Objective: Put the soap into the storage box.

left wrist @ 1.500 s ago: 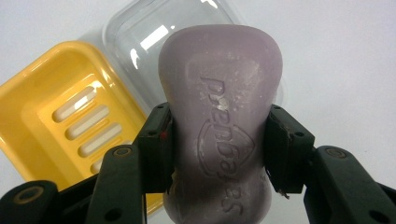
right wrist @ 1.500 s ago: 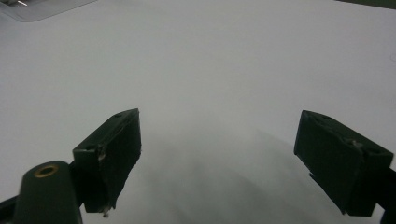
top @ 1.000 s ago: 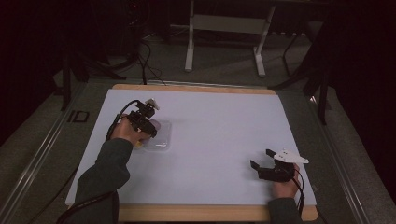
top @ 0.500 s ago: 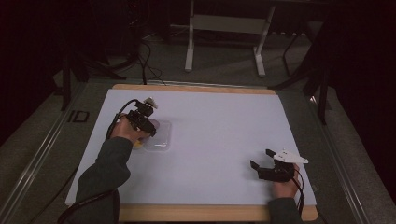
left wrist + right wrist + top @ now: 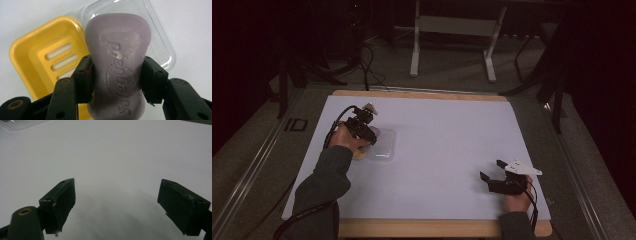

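left gripper jaws clamped on purple soap bar (gripped at its waist), above yellow soap dish | clear lid beside dish | soap not yet seated | right gripper jaws apart, far from dish | tabletop open between, dish near left edge

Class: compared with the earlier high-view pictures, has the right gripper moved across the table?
No. The right gripper sits in the same spot near the table's front edge.
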Action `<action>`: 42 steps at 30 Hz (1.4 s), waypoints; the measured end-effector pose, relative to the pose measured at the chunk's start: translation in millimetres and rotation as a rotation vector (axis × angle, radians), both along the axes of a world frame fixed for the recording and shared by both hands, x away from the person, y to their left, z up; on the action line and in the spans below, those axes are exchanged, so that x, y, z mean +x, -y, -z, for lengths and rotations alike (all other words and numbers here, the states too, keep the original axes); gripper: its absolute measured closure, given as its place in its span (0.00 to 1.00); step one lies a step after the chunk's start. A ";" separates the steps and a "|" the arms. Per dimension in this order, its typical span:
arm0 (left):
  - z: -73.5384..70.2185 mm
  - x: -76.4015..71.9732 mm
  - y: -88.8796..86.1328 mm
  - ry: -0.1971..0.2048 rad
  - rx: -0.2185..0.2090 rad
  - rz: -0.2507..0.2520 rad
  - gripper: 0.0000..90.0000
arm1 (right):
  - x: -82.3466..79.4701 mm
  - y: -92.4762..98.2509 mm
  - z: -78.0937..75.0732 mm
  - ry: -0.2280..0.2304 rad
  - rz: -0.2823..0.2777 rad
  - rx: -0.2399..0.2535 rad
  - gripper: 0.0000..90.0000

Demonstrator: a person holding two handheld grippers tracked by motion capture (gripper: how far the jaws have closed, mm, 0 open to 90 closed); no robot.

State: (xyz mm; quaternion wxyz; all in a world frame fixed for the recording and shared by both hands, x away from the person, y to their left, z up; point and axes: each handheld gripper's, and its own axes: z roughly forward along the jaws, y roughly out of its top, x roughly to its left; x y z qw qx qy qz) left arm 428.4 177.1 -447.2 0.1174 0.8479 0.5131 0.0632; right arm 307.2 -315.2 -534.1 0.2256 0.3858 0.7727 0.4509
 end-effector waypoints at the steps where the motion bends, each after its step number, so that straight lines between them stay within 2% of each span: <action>1: -0.3 0.1 -0.7 -0.004 0.000 -0.005 0.56 | 0.0 0.0 0.0 0.000 0.000 0.000 0.16; 19: 0.0 4.1 -12.9 0.014 -0.009 -0.053 0.56 | 0.0 0.0 0.0 0.001 0.000 -0.001 0.16; 32: 2.8 6.6 -25.1 0.008 -0.011 -0.111 0.56 | -0.1 -0.1 0.0 0.000 0.000 0.000 0.16; 42: 3.0 7.1 -28.6 0.007 -0.005 -0.128 0.56 | 0.0 -0.2 0.0 -0.001 -0.001 -0.001 0.16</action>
